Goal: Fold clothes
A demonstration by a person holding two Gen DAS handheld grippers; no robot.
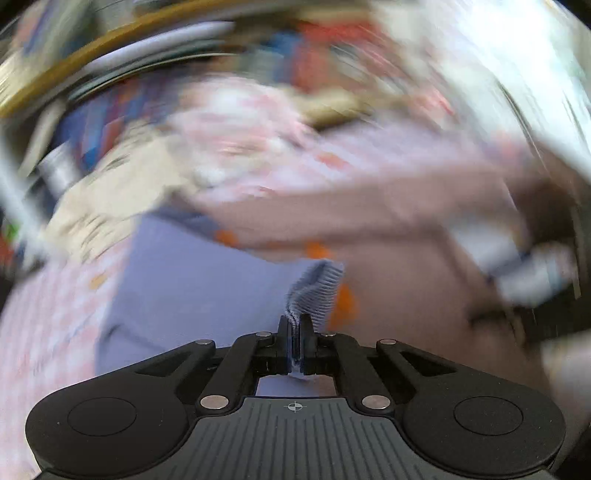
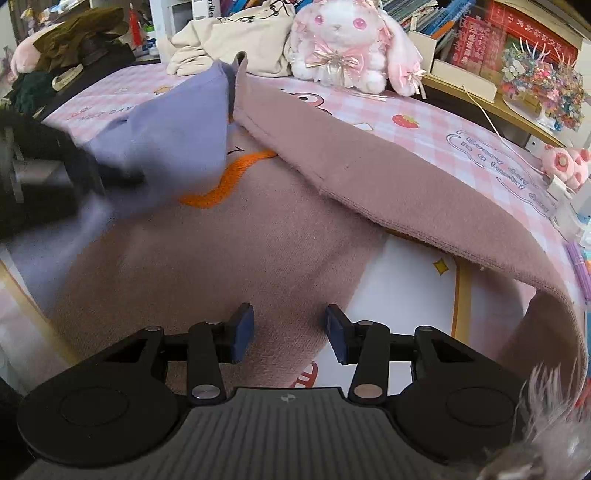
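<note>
garment: mauve-brown knitted sweater with lilac panel and orange embroidered line (image 2: 229, 236) lies spread on the pink checked printed cloth-covered surface (image 2: 436, 133), one long mauve sleeve (image 2: 424, 192) running from the collar area out toward the right edge. left claw (image 1: 294, 332) is pinched tight on the lilac ribbed cuff (image 1: 314, 291), the ribbed fabric bunched up between its closed blue pads (image 1: 284, 343). left wrist view is heavily motion-blurred, so background detail can't be told; only the lilac panel (image 1: 192, 288), mauve knit and orange patches (image 1: 317, 251) read clearly. in the right wrist view the left claw shows as a dark blur at the left edge (image 2: 74, 173) with the lilac panel (image 2: 177, 125) lifted up off the sweater body and tilted. right claw (image 2: 290, 332) is spread wide with nothing between its blue pads (image 2: 242, 332), hovering just over the lower mauve part of the sweater; contact with fabric can't be told. behind the sweater: white and pink plush rabbit with bows (image 2: 351, 40), cream crumpled garment (image 2: 236, 37), olive-green bundled cloth (image 2: 85, 33), stacked books (image 2: 480, 37), colourful beaded flower ornament (image 2: 543, 74), small pink plush toy (image 2: 565, 166) at the right edge.
</note>
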